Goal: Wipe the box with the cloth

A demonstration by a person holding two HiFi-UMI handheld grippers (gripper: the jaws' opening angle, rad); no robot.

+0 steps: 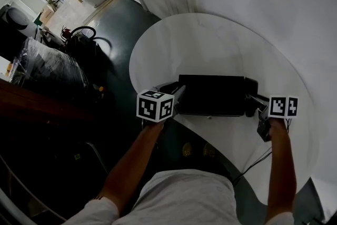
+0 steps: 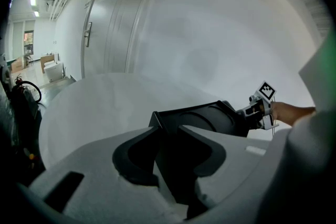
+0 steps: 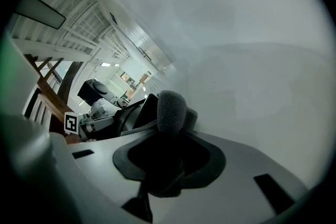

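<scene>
A flat black box (image 1: pixel 211 94) lies on the round white table (image 1: pixel 210 45), near its front edge. My left gripper (image 1: pixel 178 96) is at the box's left end. In the left gripper view the box (image 2: pixel 210 118) has its near wall between the jaws, and the left gripper (image 2: pixel 167 131) is shut on it. My right gripper (image 1: pixel 251 100) is at the box's right end. It is shut on a dark grey cloth (image 3: pixel 170 108), which bulges up out of the jaws of the right gripper (image 3: pixel 170 131) next to the box (image 3: pixel 134 115).
A thin cable (image 1: pixel 253 163) trails over the table's front right part. Beyond the table's left edge lie dark floor, black wrapped bundles (image 1: pixel 47 68) and a fire extinguisher (image 1: pixel 66 34). A white wall with a door (image 2: pixel 105 34) rises behind the table.
</scene>
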